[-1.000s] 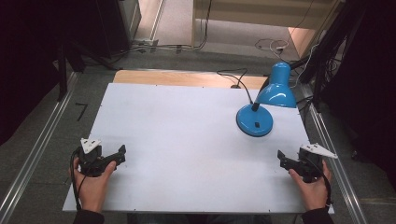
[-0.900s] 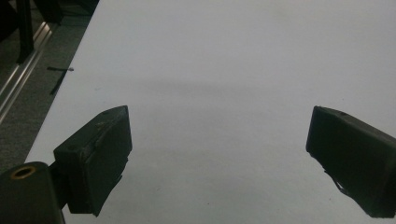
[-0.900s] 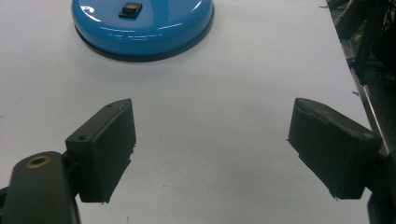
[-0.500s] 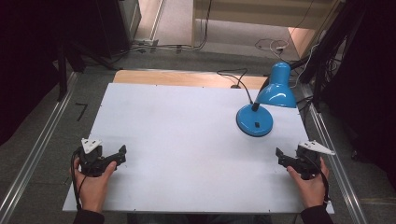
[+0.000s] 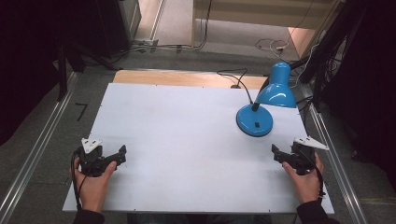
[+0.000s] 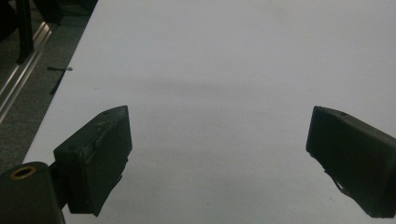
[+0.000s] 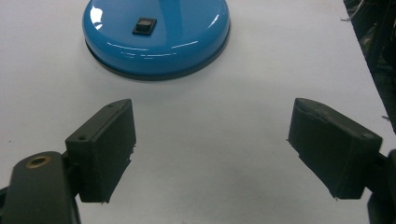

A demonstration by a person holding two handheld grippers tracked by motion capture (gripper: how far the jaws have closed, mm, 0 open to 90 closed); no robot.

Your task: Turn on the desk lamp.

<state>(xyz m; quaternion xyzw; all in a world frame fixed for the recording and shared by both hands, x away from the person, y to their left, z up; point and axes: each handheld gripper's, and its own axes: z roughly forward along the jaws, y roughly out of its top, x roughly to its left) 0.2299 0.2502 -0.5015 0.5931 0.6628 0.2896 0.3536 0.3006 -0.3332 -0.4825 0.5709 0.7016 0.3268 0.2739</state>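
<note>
The blue lamp (image 5: 261, 109) is standing untouched at the upper right of the white surface (image 5: 187, 126). The right tool (image 5: 280, 154), jaws spread wide and empty, is pointing at the lamp's base and its switch (image 7: 143, 25). The left tool (image 5: 119, 156) is resting at lower left, likewise open. Everything seems yet to be done.

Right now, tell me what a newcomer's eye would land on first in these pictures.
The bright blue desk lamp stands out first, at the far right of the white table, its round base carrying a small black switch. Next come the two black tools at the near edge: the left tool and the right tool, each held in a hand, jaws wide apart and holding nothing, the right one pointing toward the lamp's base.
</note>
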